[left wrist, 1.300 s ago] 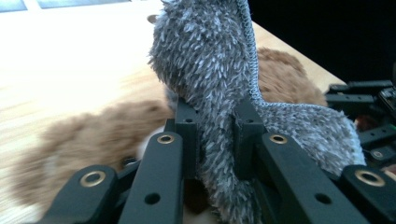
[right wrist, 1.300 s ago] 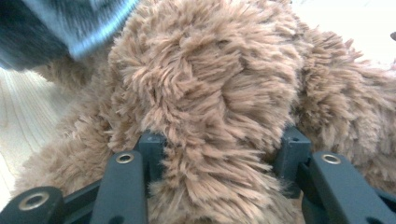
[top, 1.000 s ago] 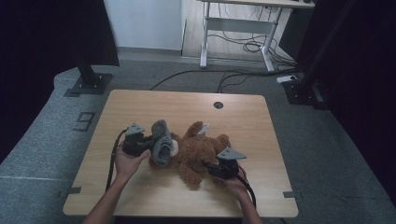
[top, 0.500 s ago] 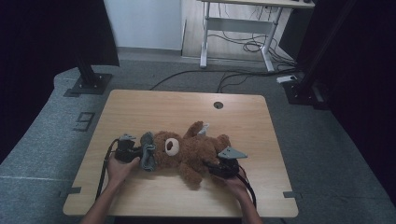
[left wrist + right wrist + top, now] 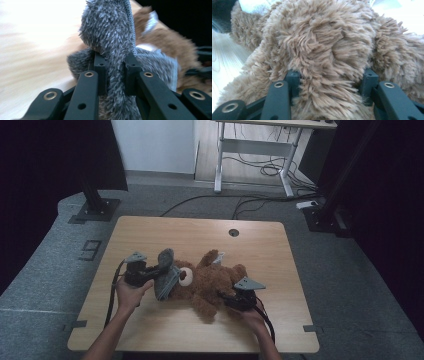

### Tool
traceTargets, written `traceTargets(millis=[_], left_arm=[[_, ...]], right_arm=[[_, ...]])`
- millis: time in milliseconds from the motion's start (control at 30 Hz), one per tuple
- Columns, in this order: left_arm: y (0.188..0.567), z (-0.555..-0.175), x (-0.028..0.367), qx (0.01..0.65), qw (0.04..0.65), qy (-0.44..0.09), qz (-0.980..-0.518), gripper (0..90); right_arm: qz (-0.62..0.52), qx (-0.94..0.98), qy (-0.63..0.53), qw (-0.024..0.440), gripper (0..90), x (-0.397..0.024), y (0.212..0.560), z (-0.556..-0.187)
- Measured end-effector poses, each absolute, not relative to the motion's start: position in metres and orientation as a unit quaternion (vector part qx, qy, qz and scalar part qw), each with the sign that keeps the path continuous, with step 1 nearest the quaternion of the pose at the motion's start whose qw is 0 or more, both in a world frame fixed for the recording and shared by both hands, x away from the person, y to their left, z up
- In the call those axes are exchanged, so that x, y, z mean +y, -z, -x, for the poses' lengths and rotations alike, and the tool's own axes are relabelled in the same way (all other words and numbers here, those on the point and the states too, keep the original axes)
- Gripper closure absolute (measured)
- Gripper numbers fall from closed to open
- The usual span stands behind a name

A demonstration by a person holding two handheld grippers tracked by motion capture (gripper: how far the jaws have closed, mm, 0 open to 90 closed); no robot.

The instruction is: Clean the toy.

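Observation:
A brown teddy bear (image 5: 212,282) lies on its back in the middle of the wooden table (image 5: 150,235), its head pointing left and its white muzzle showing. My left gripper (image 5: 159,271) is shut on a grey fuzzy cloth piece (image 5: 166,279), which it holds against the bear's head. In the left gripper view the grey pile (image 5: 110,32) is pinched tight between the jaws of the left gripper (image 5: 115,62), with the bear (image 5: 172,42) behind it. My right gripper (image 5: 226,299) is shut on the bear's lower body. The brown fur (image 5: 324,45) bulges between the jaws of the right gripper (image 5: 332,77).
A round cable hole (image 5: 233,232) lies near the table's far edge. Beyond the table stand a white desk frame (image 5: 250,160) and a black stand base (image 5: 95,210), with cables on the floor. Bare wood lies on both sides of the bear.
Half a second ago the left gripper had pulled the grey cloth left, off the bear's face. It has now come back right and up against the head. The right gripper has not moved.

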State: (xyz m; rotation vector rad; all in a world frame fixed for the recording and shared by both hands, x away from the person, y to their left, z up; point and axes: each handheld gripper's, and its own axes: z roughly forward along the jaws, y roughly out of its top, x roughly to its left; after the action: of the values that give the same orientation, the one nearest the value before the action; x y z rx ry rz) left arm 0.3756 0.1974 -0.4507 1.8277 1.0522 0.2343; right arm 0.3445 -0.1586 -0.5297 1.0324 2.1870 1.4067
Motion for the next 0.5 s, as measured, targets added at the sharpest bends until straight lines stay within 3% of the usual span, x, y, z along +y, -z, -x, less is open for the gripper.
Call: traceTargets(millis=[500], left_arm=[[0.429, -0.376, 0.051, 0.311, 0.452, -0.086, -0.832, 76.6]], right_arm=[[-0.362, 0.771, -0.495, 0.174, 50.6, -0.158, 0.530, -0.344]])
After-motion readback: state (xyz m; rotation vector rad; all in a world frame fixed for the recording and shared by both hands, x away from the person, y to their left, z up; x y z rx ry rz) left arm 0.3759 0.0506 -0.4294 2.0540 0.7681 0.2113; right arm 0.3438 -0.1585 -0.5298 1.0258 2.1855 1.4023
